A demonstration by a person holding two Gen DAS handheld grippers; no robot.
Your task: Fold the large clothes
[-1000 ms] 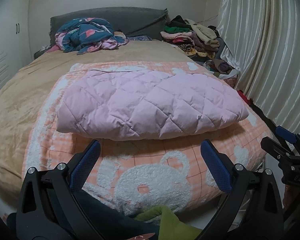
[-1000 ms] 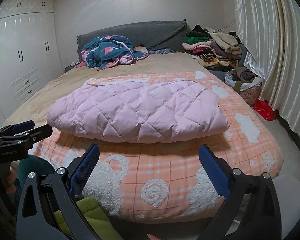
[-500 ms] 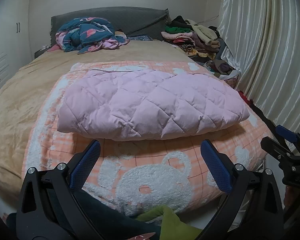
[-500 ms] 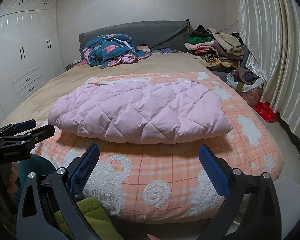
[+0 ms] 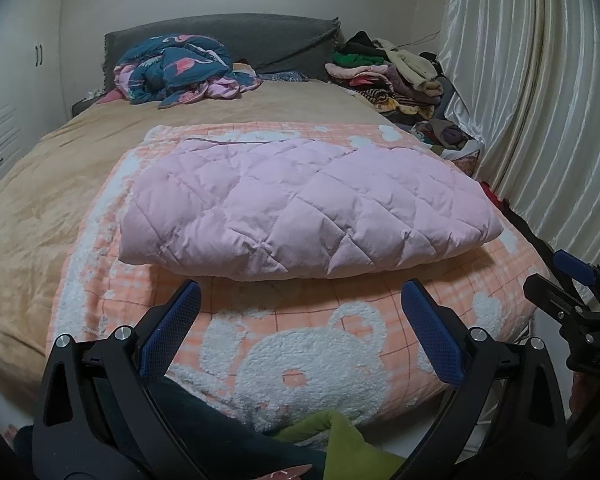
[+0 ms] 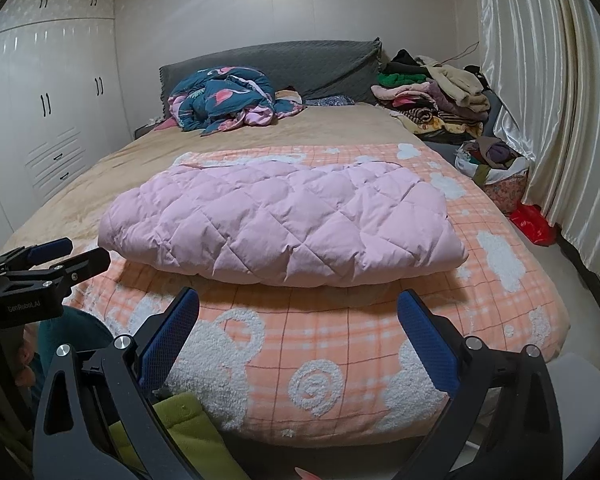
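Pink quilted garment (image 5: 300, 208) lies folded into a neat bundle on the checked blanket (image 5: 312, 344) — both grippers, left (image 5: 300, 332) and right (image 6: 298, 332), wide apart, empty, the fold seemingly complete.

**Cloth, plastic and sheen around the bed**

The pink quilted garment (image 5: 300, 208) is showing puffy, matt, stitched fabric. The orange blanket (image 6: 340, 344) is looking fleecy, with nubbly white patches. The curtain (image 5: 548, 100) is gleaming like satin. The wardrobe doors (image 6: 48, 112) are shining glossy white. Matt black plastic is forming the left gripper (image 5: 300, 336).
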